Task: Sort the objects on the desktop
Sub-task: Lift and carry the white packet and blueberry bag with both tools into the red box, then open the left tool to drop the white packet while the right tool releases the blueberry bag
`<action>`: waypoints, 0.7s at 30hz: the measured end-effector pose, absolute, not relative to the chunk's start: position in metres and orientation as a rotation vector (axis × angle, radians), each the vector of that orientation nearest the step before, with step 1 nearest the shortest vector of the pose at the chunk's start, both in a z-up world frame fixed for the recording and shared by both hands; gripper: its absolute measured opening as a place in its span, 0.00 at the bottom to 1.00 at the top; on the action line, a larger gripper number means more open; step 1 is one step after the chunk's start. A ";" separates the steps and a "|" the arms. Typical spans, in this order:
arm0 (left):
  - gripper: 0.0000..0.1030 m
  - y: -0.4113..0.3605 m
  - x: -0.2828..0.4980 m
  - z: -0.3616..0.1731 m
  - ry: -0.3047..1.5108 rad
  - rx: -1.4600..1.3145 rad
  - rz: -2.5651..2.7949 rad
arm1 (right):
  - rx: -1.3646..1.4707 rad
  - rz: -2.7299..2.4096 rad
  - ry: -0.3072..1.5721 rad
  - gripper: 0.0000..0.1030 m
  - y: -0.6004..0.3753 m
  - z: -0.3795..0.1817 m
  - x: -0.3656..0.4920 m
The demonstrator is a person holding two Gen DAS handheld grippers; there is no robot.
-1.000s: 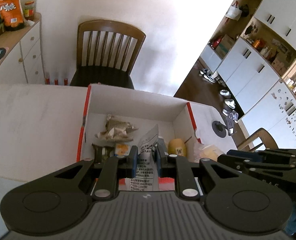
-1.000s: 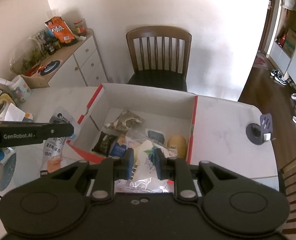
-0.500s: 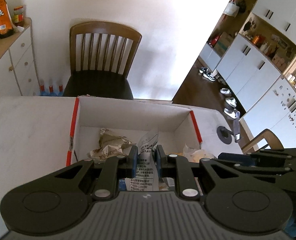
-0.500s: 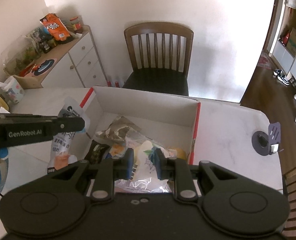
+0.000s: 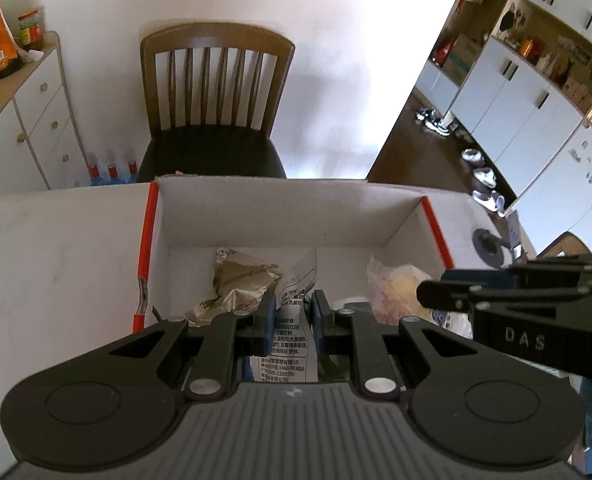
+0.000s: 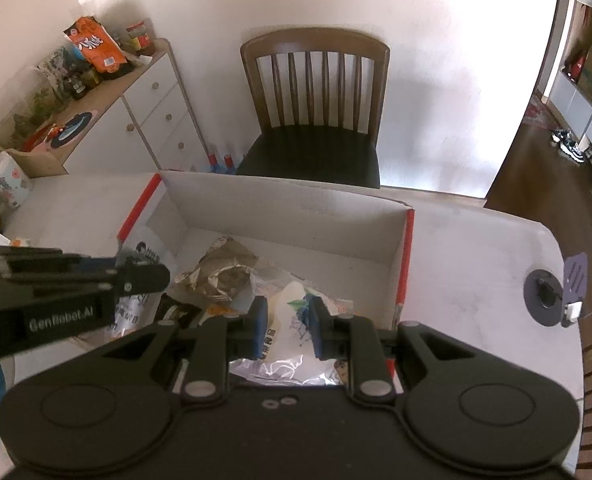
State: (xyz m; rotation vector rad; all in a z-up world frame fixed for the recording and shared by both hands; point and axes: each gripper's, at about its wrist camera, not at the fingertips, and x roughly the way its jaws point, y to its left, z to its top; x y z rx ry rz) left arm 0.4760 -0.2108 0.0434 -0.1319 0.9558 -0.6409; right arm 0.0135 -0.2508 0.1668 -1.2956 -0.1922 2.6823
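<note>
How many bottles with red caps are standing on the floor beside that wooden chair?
3 red-capped bottles in the left wrist view, in a row between the drawer cabinet and the chair. The right wrist view shows only two; the table edge hides their lower parts, and maybe more bottles.

Your white table point(image 6: 467, 248) carries the open red-edged cardboard box point(image 6: 284, 208), with a round dark grommet point(image 6: 543, 298) near its right edge.

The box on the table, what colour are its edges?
Red edges on a white box, clearest in the right wrist view.
</note>
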 end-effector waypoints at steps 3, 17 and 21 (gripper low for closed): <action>0.16 -0.214 0.479 0.034 0.973 -0.109 -0.637 | -1.304 2.677 -0.189 0.20 -0.248 0.159 0.006; 0.16 -0.231 0.488 0.006 1.015 0.004 -0.615 | -1.343 2.662 -0.185 0.15 -0.240 0.133 -0.019; 0.16 -0.235 0.490 -0.006 1.037 0.021 -0.604 | -1.349 2.662 -0.176 0.19 -0.237 0.130 -0.019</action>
